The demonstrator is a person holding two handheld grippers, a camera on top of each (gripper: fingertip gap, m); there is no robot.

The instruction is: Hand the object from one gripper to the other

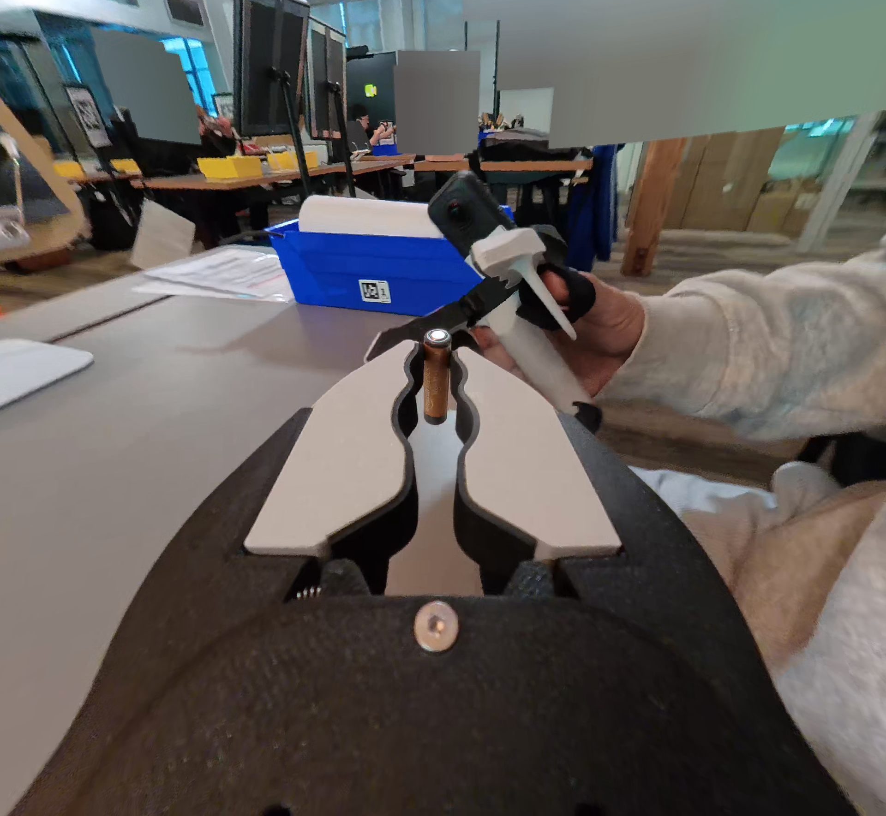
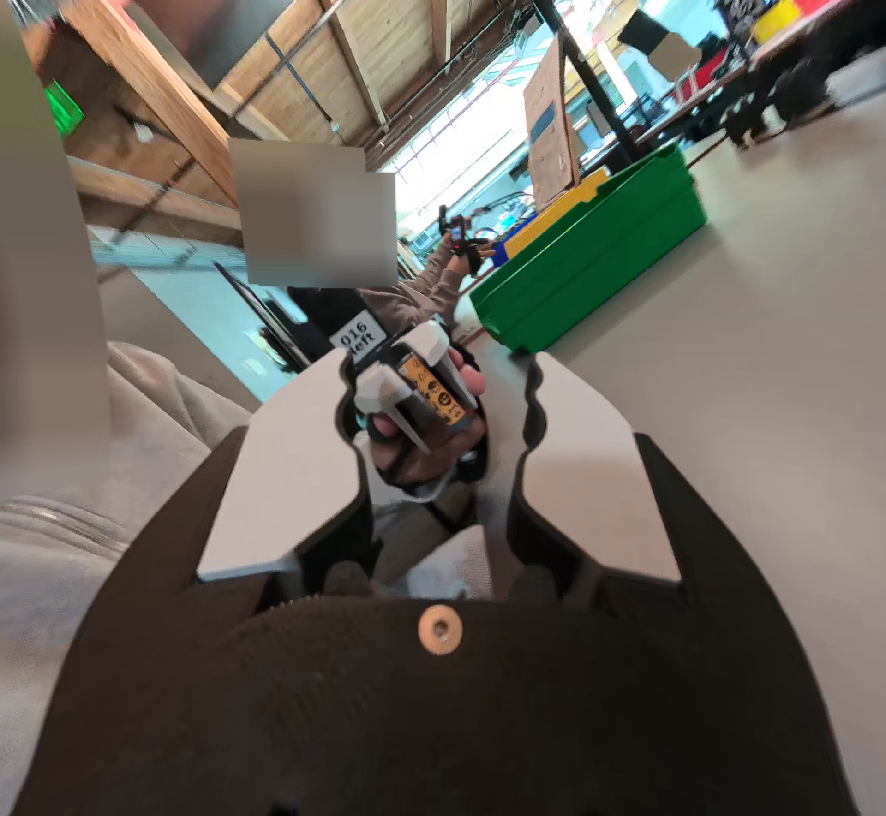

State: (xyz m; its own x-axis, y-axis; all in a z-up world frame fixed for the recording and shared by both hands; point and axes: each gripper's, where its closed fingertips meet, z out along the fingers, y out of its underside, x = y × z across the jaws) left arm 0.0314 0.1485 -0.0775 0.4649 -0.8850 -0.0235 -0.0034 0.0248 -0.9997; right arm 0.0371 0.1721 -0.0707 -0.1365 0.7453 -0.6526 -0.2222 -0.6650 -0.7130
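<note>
One small copper-brown cylindrical battery [image 1: 436,378] sits pinched between the left gripper [image 1: 435,352] fingers at frame centre — the right gripper [image 2: 438,373] gapes empty, so the handover is not yet done.

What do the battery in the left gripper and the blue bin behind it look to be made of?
Battery: seemingly metal, with a shiny silver end cap that glints and a copper-coloured wrap, likely printed foil or film. It is pinched between the left gripper fingertips. Blue bin: apparently moulded plastic, with uniform saturated colour, a smooth semi-gloss face and stepped walls.
</note>
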